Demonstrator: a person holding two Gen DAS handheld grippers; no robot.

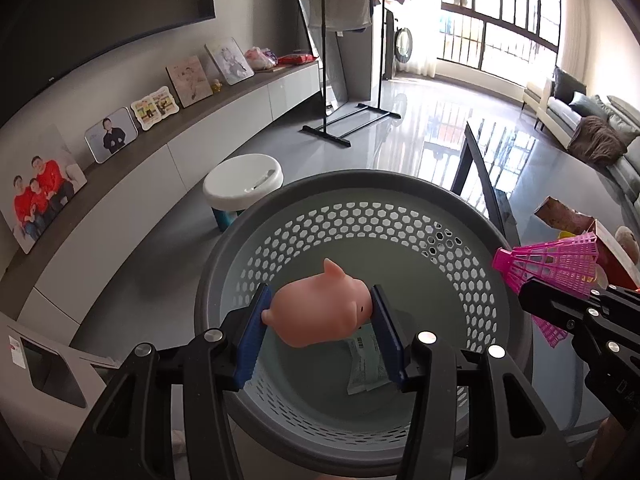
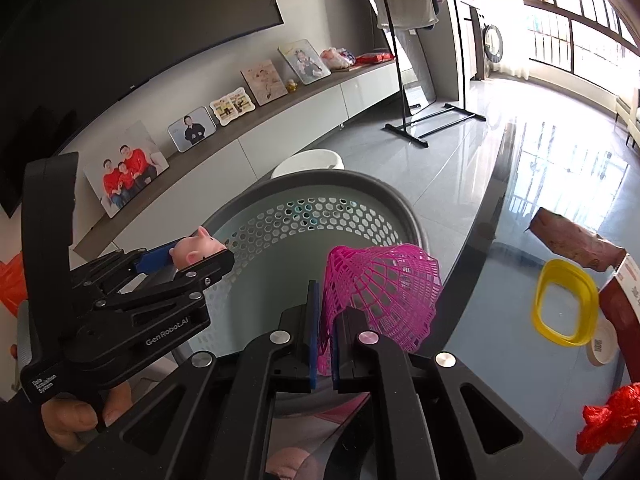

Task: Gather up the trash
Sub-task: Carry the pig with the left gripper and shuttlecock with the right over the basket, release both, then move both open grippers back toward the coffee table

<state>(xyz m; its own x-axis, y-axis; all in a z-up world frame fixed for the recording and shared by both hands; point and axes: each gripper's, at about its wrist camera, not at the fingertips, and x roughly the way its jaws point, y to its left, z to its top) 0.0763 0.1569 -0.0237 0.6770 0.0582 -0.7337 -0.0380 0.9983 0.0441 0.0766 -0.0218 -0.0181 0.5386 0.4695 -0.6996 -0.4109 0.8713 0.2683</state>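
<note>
grey perforated round plastic basket (image 1: pixel 472 240) sat directly below left gripper (image 1: pixel 320 316), fingers clamped on pink rubber pig toy (image 1: pixel 320 308) over its middle; right gripper (image 2: pixel 325 344), pinching pink plastic mesh shuttlecock (image 2: pixel 384 288), hung nearer the rim.

place: home living room | evidence: wall TV (image 1: pixel 100 12), family photos (image 1: pixel 40 188), sofa (image 1: pixel 580 120), clothes rack (image 1: pixel 340 60)

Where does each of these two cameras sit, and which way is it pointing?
Left wrist: on the left gripper, looking down into the grey basket; its fingers pinch a pink pig toy.
Right wrist: on the right gripper, facing the basket rim; it pinches a pink shuttlecock; a hand shows.
Shared: basket, pig, shuttlecock, each other's gripper.
</note>
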